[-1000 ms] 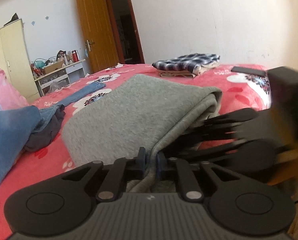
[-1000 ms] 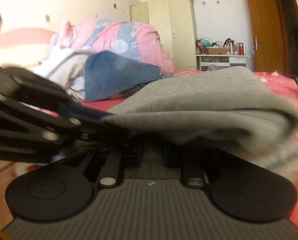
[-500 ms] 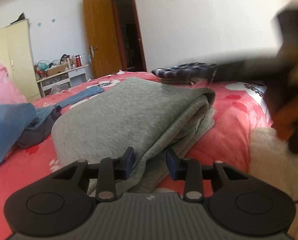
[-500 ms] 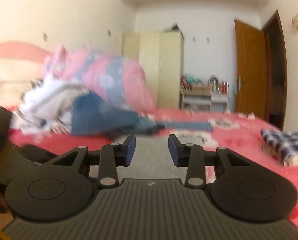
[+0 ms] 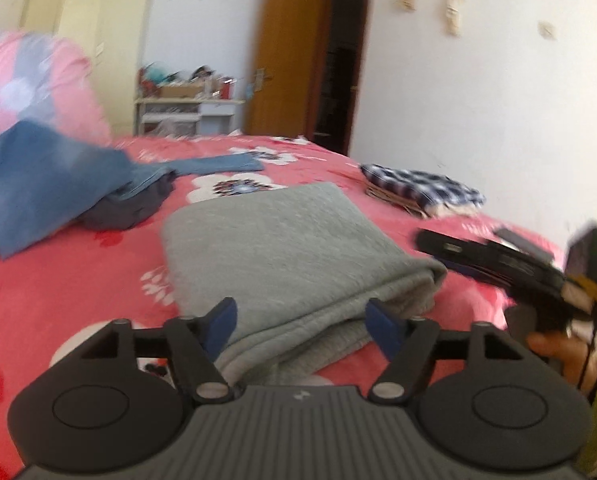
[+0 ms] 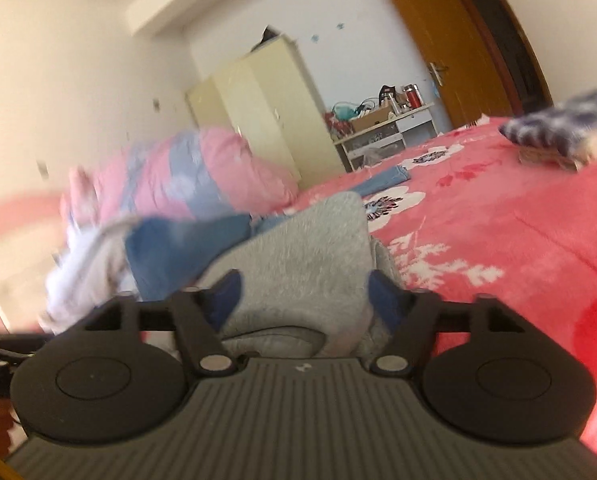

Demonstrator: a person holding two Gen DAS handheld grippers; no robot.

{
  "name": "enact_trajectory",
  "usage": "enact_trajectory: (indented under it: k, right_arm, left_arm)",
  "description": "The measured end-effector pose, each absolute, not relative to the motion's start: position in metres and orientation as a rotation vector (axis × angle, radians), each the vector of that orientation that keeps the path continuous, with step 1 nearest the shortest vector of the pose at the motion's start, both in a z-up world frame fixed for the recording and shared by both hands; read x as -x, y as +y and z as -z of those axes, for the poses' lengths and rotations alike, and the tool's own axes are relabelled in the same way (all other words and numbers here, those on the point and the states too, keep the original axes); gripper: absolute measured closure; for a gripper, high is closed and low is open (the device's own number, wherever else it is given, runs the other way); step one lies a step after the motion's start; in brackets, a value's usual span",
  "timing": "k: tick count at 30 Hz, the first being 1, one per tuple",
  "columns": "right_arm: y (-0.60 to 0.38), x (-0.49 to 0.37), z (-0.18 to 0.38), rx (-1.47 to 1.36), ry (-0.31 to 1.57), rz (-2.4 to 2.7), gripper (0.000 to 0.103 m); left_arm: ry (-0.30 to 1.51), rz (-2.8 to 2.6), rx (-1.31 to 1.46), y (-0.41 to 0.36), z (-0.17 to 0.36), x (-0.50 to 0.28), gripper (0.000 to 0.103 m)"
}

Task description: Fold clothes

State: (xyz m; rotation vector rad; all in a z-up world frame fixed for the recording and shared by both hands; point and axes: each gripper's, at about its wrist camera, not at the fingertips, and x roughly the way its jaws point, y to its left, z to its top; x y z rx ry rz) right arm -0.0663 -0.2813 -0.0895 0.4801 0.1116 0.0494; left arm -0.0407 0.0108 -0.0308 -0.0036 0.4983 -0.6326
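Note:
A folded grey garment (image 5: 290, 256) lies on the red flowered bed (image 5: 58, 280). My left gripper (image 5: 304, 326) is open wide just over the garment's near edge, holding nothing. The right gripper shows at the right of the left wrist view (image 5: 498, 264), beside the garment's folded corner. In the right wrist view my right gripper (image 6: 302, 300) is open with the grey garment (image 6: 302, 252) between and beyond its fingers, not pinched.
Blue jeans on dark clothes (image 5: 54, 184) lie at the left, next to a pink quilt (image 5: 26, 76). A folded plaid pile (image 5: 422, 190) sits at the far right of the bed. A wardrobe (image 6: 266, 112), a cluttered shelf (image 5: 186, 100) and a wooden door (image 5: 282, 64) stand behind.
Both grippers were shut on the grey garment a second ago. They let go, opened wide and drew back, and the folded garment now rests on the bed.

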Motion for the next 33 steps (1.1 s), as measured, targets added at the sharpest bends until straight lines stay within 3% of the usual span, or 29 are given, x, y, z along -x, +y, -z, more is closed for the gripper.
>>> enact_trajectory:
  k: [2,13,18,33]
  right_arm:
    - [-0.288,0.079,0.088,-0.536,0.084,-0.061,0.001]
    - [-0.314,0.103,0.110,-0.733,0.029,0.103,0.001]
    - [-0.312,0.089,0.112,-0.740,0.122,0.237,0.001]
    - [-0.310,0.089,0.115,-0.729,0.128,0.261,0.001]
  left_arm:
    - [0.535,0.599,0.074,0.021,0.027,0.037,0.014]
    - [0.659,0.327,0.226,0.065,0.018,0.022,0.001]
    - [0.690,0.193,0.223,0.075,0.017,0.015,0.000]
    - [0.882,0.039,0.238,0.094,0.042,-0.008,0.000]
